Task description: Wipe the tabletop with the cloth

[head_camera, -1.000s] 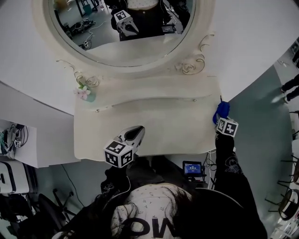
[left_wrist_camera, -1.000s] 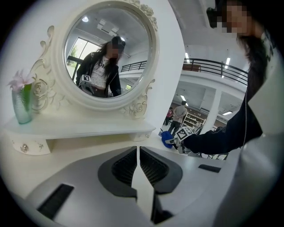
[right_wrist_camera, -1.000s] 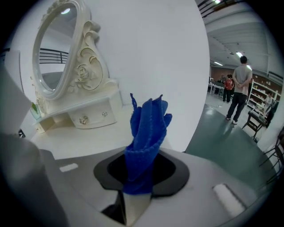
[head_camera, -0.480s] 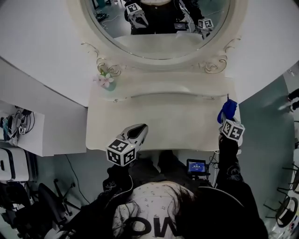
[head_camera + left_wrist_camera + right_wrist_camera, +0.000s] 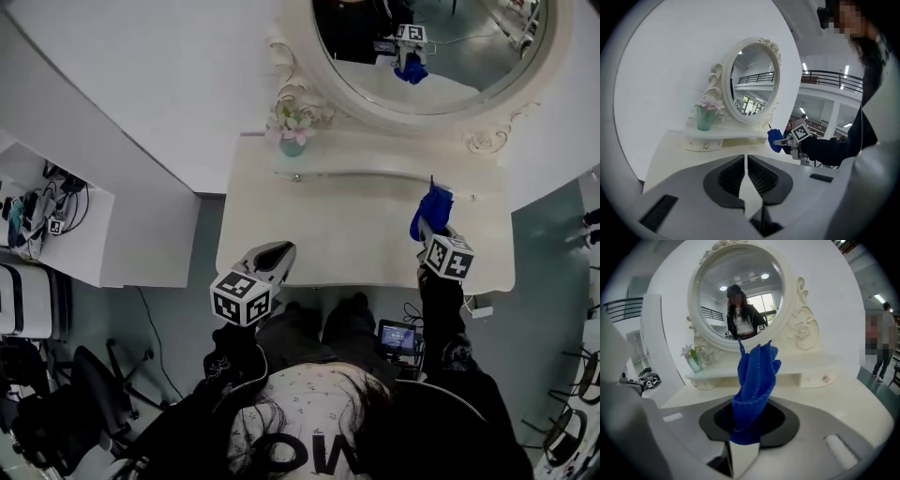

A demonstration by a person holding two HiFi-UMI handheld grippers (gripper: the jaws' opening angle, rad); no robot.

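A cream dressing table [image 5: 328, 234] stands against the white wall under an oval mirror [image 5: 441, 56]. My right gripper [image 5: 424, 228] is shut on a blue cloth [image 5: 432, 207] and holds it over the right part of the tabletop. In the right gripper view the blue cloth [image 5: 755, 385] stands bunched upright out of the jaws. My left gripper [image 5: 272, 258] hangs over the table's front left edge, shut with nothing in it. The left gripper view shows the right gripper with the cloth [image 5: 775, 139] across the tabletop [image 5: 679, 154].
A green vase of pink flowers [image 5: 292, 131] stands on the raised back shelf [image 5: 375, 164] at the left; the shelf has small drawer knobs. A white side unit with cables [image 5: 37, 220] is at the left. The person's legs and a small screen [image 5: 394, 336] are below the front edge.
The head view has swung to the left and up, so the table sits further right. My right gripper with the cloth has moved inward from the table's right edge over the top. The left gripper has kept its place.
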